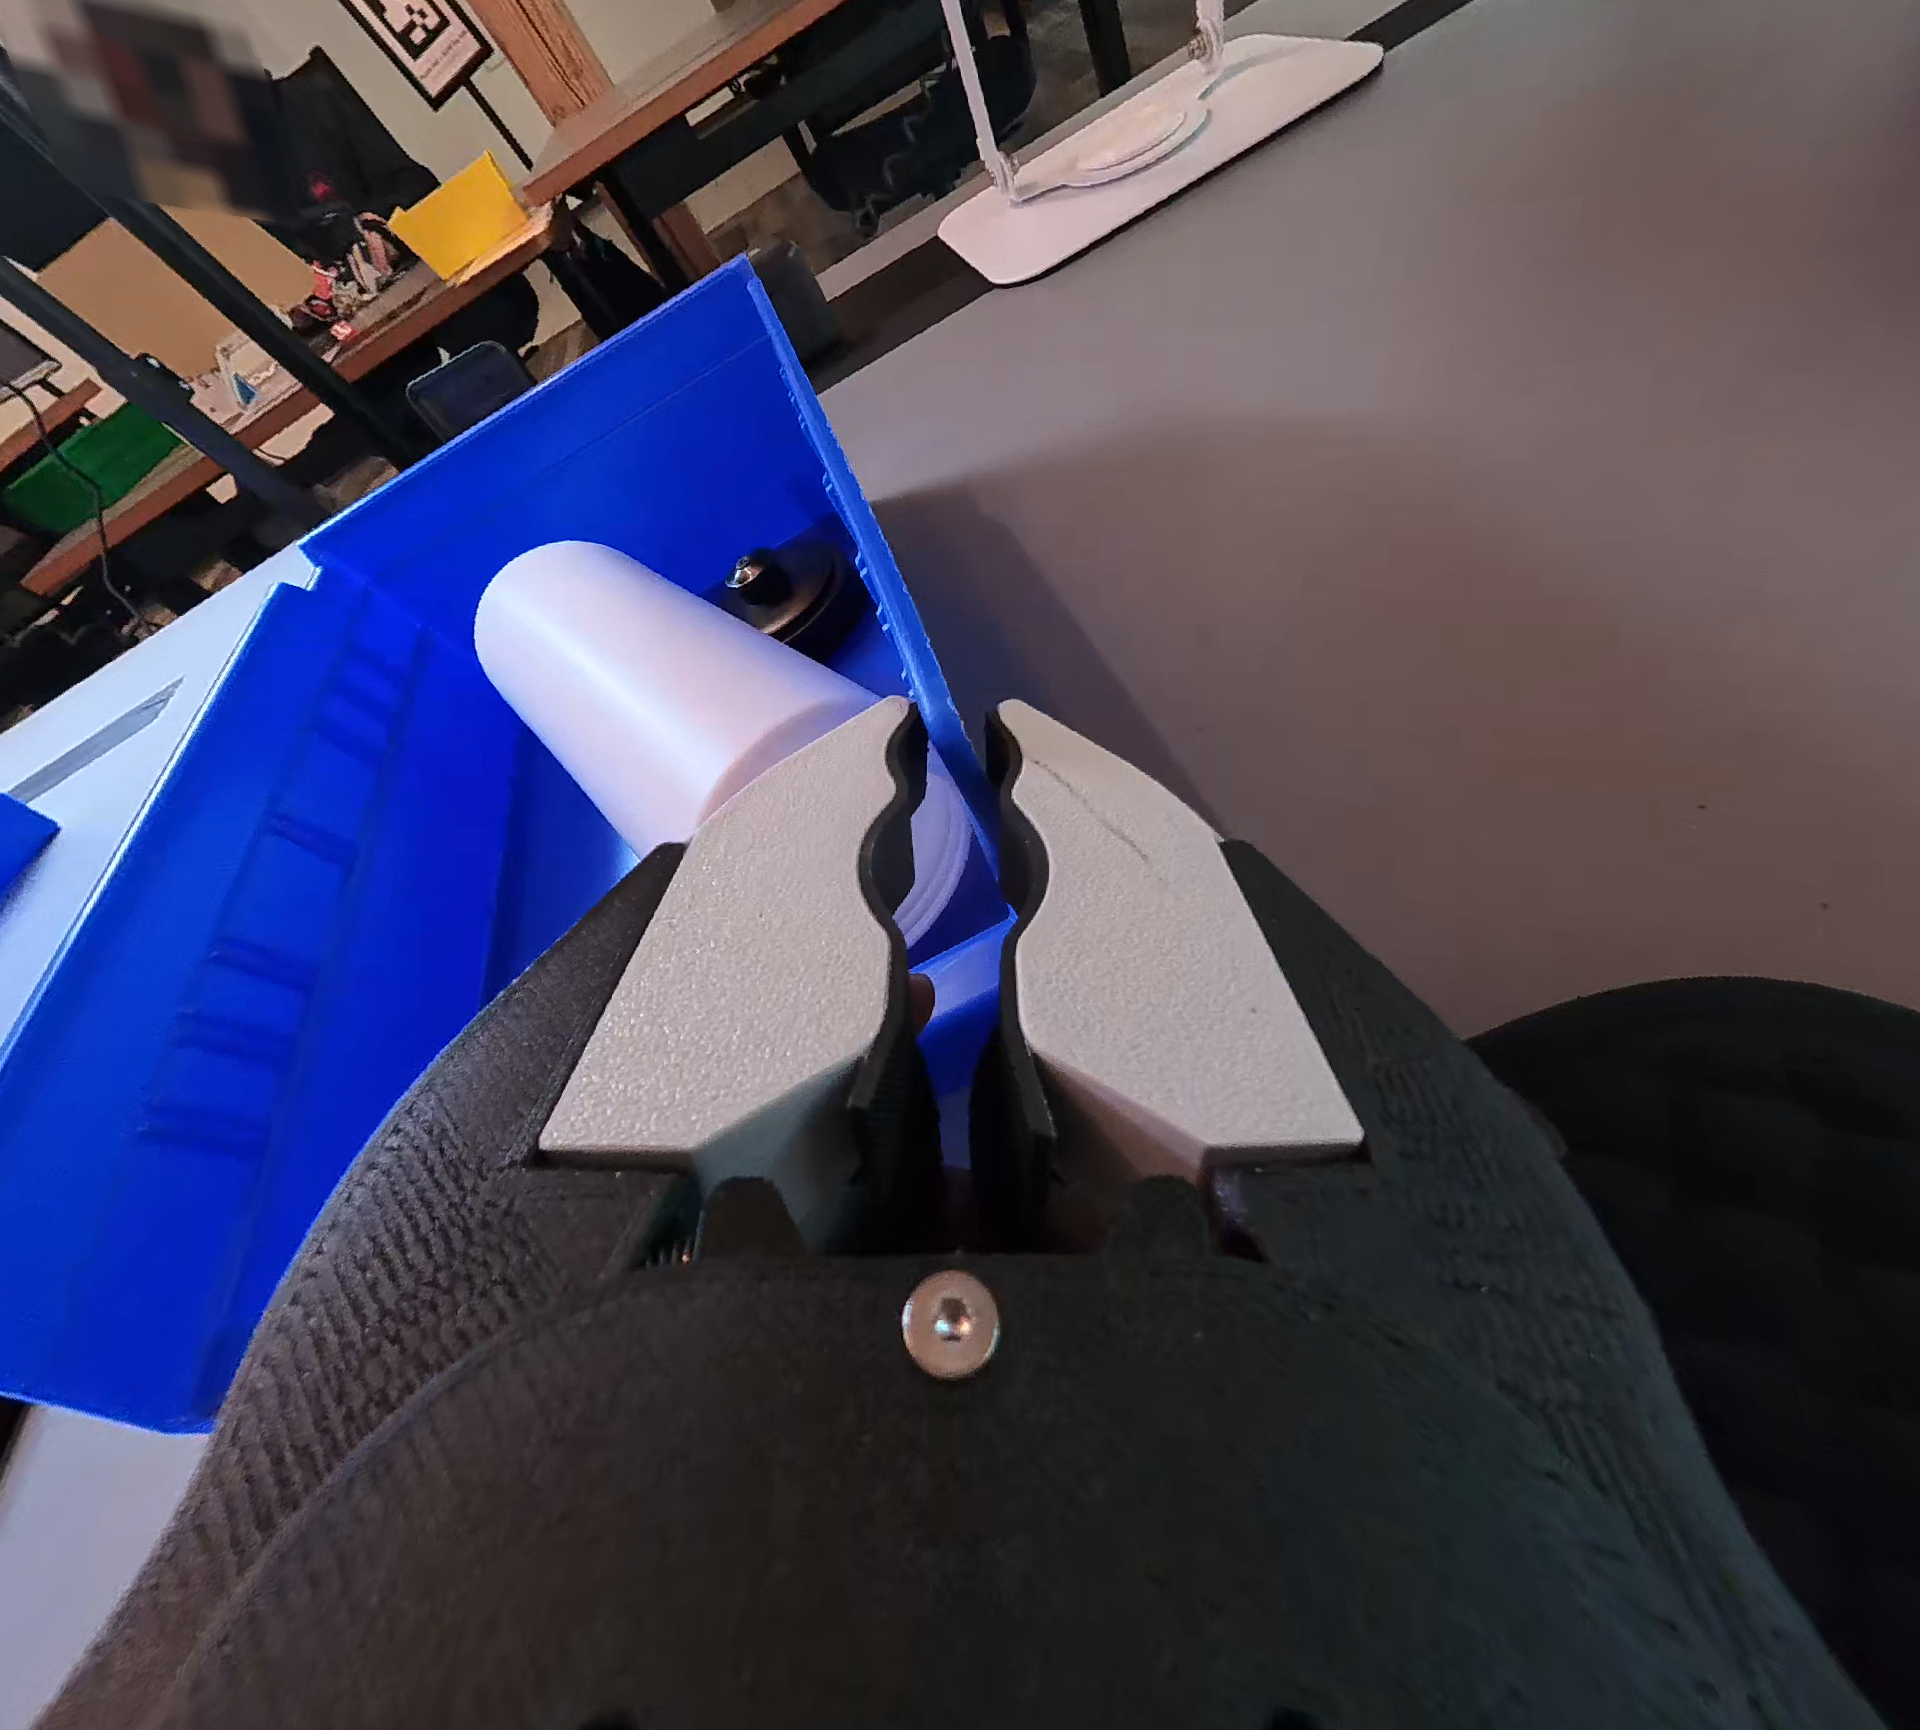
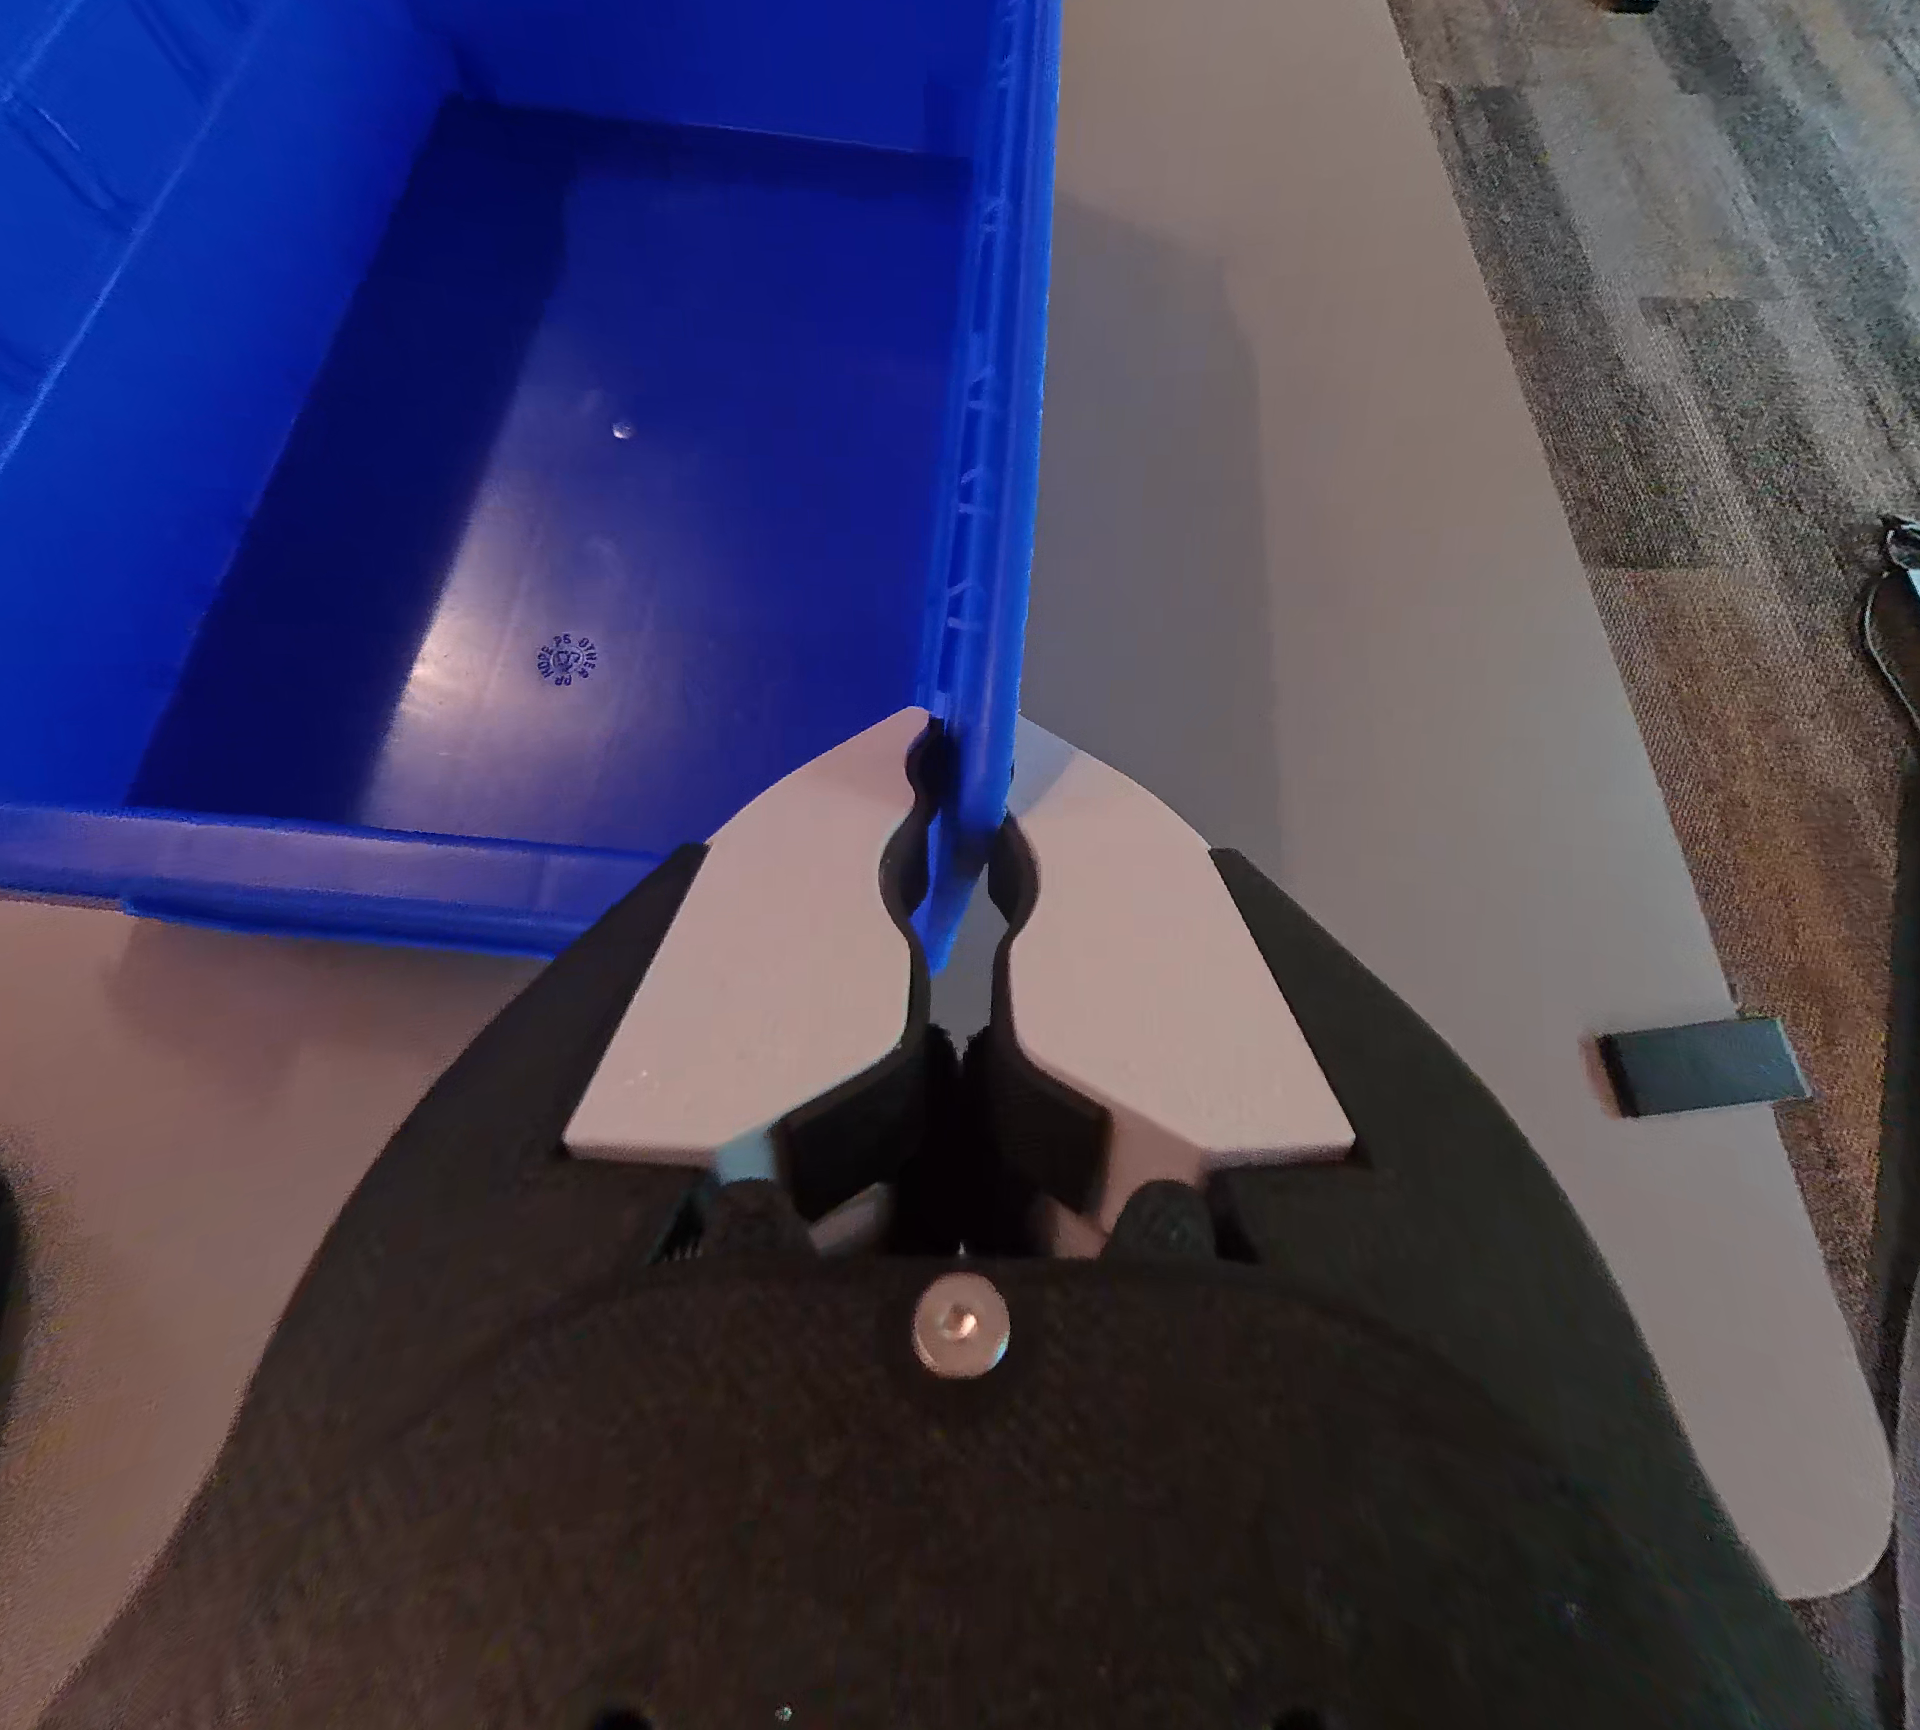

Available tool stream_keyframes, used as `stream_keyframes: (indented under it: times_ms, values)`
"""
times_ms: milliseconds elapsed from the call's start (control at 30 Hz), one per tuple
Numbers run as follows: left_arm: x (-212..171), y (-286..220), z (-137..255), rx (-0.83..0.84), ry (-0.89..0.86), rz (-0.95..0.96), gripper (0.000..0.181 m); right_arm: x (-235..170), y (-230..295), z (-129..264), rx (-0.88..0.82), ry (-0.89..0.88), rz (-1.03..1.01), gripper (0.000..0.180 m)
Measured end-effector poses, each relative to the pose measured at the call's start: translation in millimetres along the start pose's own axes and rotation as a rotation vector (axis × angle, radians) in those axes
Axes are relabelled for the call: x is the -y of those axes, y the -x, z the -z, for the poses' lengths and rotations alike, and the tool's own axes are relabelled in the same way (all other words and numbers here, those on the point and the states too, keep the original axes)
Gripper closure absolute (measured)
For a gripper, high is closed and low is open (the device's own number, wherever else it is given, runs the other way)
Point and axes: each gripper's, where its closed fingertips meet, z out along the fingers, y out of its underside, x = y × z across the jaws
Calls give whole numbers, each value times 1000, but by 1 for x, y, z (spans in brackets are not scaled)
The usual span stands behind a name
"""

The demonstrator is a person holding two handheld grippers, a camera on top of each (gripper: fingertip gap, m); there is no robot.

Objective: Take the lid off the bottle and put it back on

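A white bottle (image 1: 644, 693) lies on its side inside a tilted blue bin (image 1: 312, 849) in the left wrist view. Its ribbed open neck (image 1: 935, 880) points toward me, with no lid on it. A black round lid (image 1: 779, 594) with a metal screw lies in the bin's far corner behind the bottle. My left gripper (image 1: 956, 730) is shut on that bin's right wall. In the right wrist view my right gripper (image 2: 971, 735) is shut on the right wall of a blue bin (image 2: 623, 433), near its front corner. That bin's floor is bare, and no bottle shows there.
A white stand with a flat base (image 1: 1164, 163) sits far back on the grey table (image 1: 1455, 537). A dark sleeve (image 1: 1745, 1265) is at the lower right. In the right wrist view the table's edge (image 2: 1621, 849) runs along the right with a black clamp (image 2: 1704, 1078); carpet lies beyond. The gap from one gripper's tips to the other's is roughly 65 cm. The black round lid (image 1: 779, 594) is about 20 cm from my left fingertips.
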Motion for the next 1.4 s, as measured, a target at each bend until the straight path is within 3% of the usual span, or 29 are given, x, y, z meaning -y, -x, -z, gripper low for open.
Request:
stream_keyframes:
  times_ms: [233,333,467,533,633,733,800,900,1033,1200,1300,1400]
  values:
    - [2,-2,1,-7,-6,19,164,4,-9,0,-30,-5,31,162]
    - [19,-5,8,-101,-57,157,145,29,-4,20,-61,-126,7,125]
    - [58,19,22,-181,-170,230,139,96,34,67,-35,-427,50,104]
    - [65,28,25,-282,-155,125,138,131,76,90,53,-586,140,105]
    - [53,42,18,-416,-33,-111,129,156,147,102,233,-675,278,105]
    - [25,55,-1,-386,109,-387,119,160,202,98,374,-684,339,104]
    - [3,52,-9,-364,249,-450,115,160,225,93,438,-693,333,105]
    - [-13,44,-13,-299,316,-535,115,153,236,77,451,-659,324,107]
    - [-21,53,-20,-175,347,-611,127,145,233,65,457,-610,301,108]
    - [-25,56,-22,-88,338,-708,168,138,220,66,410,-603,302,110]
    - [-11,71,-20,46,282,-780,173,136,215,70,432,-615,253,112]
    - [12,93,-15,146,205,-717,176,132,212,72,455,-613,212,115]
